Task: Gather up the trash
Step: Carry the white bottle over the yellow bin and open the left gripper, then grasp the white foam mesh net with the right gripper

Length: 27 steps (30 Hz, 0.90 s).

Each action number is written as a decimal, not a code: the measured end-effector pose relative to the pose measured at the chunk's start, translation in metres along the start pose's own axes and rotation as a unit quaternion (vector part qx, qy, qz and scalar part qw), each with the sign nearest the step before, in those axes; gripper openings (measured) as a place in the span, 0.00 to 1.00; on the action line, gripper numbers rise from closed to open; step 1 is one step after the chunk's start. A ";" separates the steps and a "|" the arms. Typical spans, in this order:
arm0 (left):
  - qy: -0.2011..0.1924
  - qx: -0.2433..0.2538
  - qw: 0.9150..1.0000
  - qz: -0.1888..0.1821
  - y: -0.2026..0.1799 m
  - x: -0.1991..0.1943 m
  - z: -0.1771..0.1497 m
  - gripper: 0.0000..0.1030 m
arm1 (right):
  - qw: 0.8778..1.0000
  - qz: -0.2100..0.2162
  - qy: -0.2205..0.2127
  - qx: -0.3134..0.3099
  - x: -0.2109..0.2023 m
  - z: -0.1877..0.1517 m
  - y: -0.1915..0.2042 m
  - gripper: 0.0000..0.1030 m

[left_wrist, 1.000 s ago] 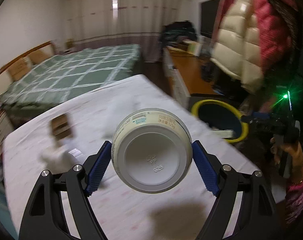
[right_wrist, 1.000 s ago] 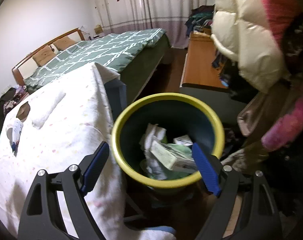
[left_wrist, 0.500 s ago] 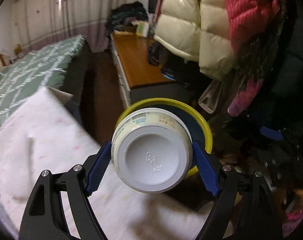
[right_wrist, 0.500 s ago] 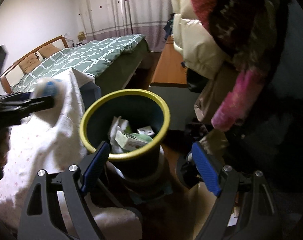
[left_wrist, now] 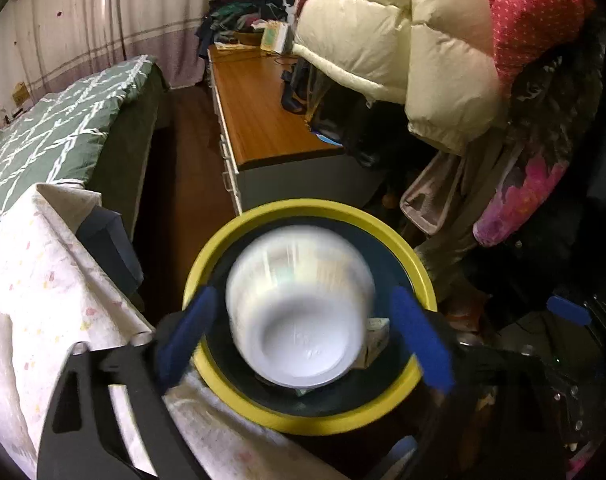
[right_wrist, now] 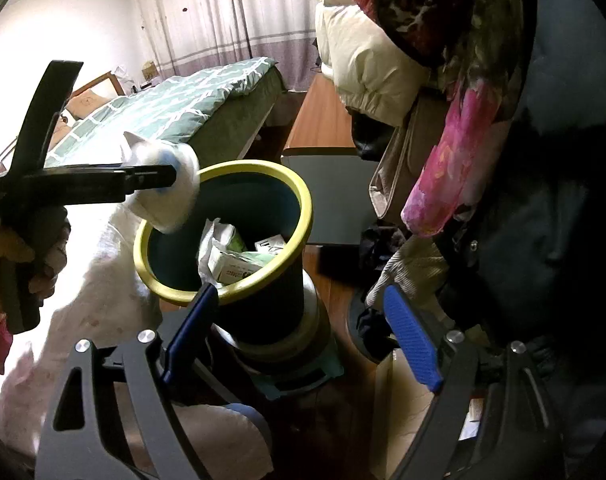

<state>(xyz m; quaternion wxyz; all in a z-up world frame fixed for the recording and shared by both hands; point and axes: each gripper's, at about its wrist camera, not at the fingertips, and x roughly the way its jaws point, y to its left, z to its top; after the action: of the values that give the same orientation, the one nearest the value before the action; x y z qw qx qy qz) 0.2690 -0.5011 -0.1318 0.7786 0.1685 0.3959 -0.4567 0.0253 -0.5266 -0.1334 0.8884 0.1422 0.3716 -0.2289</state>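
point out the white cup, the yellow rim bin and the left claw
white cup [left_wrist: 303, 344], left wrist view, on its blurred underside
yellow rim bin [right_wrist: 263, 168], right wrist view, on the far rim
left claw [left_wrist: 307, 344], left wrist view, midway between its opening blue fingers

Cup [left_wrist: 299, 308] above bin [left_wrist: 311, 420], beside table [left_wrist: 43, 292].

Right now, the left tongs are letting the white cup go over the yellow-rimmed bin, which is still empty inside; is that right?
Not quite: the bin is not empty. The right wrist view shows boxes and crumpled paper already in it. The rest stands: the left tongs are opening, with the white cup blurred between their blue pads above the yellow rim.
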 end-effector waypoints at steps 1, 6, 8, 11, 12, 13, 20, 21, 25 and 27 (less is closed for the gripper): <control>-0.003 -0.003 1.000 -0.002 0.001 -0.002 0.000 0.91 | 1.000 0.001 0.000 0.000 0.000 0.000 0.000 0.78; -0.021 -0.028 0.999 -0.014 0.013 -0.034 -0.005 0.92 | 1.000 0.003 -0.004 -0.007 -0.003 0.001 0.006 0.78; -0.039 -0.037 0.998 -0.011 0.018 -0.061 -0.013 0.93 | 1.000 0.004 -0.004 -0.012 -0.003 0.001 0.010 0.78; -0.066 -0.050 0.996 0.009 0.028 -0.106 -0.033 0.95 | 1.000 0.010 -0.001 -0.022 0.001 0.003 0.019 0.78; -0.074 -0.056 0.996 0.017 0.033 -0.121 -0.043 0.95 | 1.000 0.012 0.000 -0.025 0.002 0.003 0.022 0.78; -0.080 -0.063 0.995 0.020 0.037 -0.134 -0.051 0.95 | 0.999 0.016 0.001 -0.030 0.004 0.004 0.028 0.78; -0.112 -0.143 0.979 0.089 0.085 -0.223 -0.139 0.95 | 0.995 0.057 0.009 -0.078 0.015 0.011 0.085 0.78; -0.116 -0.153 0.976 0.106 0.091 -0.233 -0.152 0.95 | 0.994 0.063 0.010 -0.086 0.017 0.012 0.094 0.78; -0.129 -0.194 0.954 0.188 0.118 -0.281 -0.213 0.95 | 0.988 0.097 0.020 -0.121 0.026 0.021 0.142 0.78; -0.132 -0.220 0.943 0.212 0.131 -0.301 -0.240 0.95 | 0.984 0.114 0.027 -0.138 0.032 0.027 0.166 0.78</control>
<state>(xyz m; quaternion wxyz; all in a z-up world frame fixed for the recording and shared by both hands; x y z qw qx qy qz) 0.1869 -0.1084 -0.0642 0.9202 0.0108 0.3359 -0.2009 0.1461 -0.4056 -0.1241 0.9096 0.0661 0.4044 -0.0687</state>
